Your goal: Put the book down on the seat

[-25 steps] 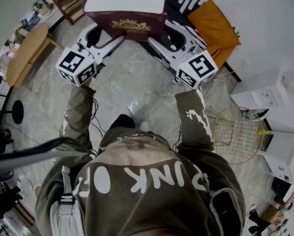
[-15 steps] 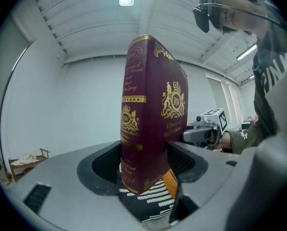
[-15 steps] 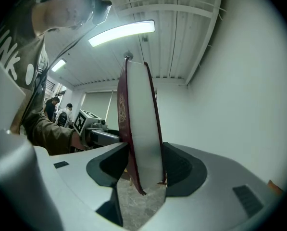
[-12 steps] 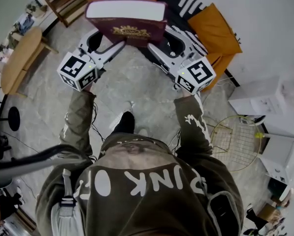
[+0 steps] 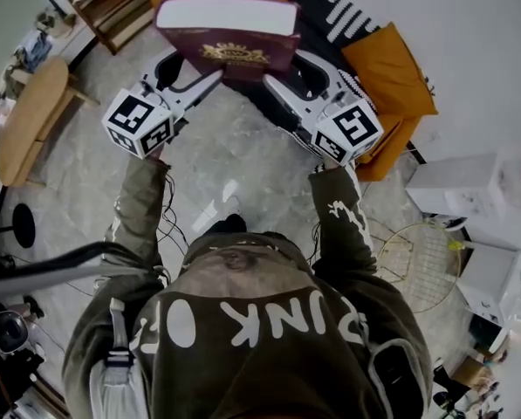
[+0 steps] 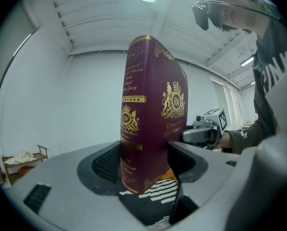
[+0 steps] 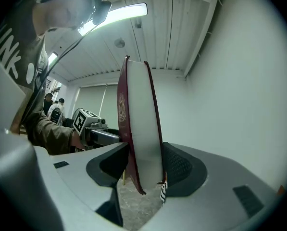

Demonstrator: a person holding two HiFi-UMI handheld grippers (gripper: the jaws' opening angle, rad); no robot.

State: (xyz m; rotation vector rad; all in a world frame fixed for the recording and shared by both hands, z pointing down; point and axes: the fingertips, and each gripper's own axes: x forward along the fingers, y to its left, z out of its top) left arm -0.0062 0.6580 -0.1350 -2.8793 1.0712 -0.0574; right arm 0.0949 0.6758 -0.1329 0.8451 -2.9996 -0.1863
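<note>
Both grippers hold a thick maroon book (image 5: 234, 49) with gold print, white page edge up, above the front of the seat. The seat is a sofa with orange cushions (image 5: 391, 68) and a black-and-white striped throw (image 5: 330, 5). My left gripper (image 5: 188, 66) is shut on the book's left end, and the left gripper view shows the spine and cover of the book (image 6: 150, 124) upright between the jaws of that gripper (image 6: 144, 165). My right gripper (image 5: 288, 68) is shut on the right end. In the right gripper view the book (image 7: 141, 129) stands in my right gripper (image 7: 145, 166).
A round wooden table (image 5: 29, 112) and a black stool (image 5: 20, 225) stand at the left. A wooden rack (image 5: 112, 7) is at the top left. A wire basket (image 5: 421, 264) and white boxes (image 5: 456, 182) lie on the right. Grey stone floor (image 5: 234, 155) is underfoot.
The person has stepped closer to the sofa, and its orange cushion now lies nearer the right gripper. Both grippers keep their hold on the book.
</note>
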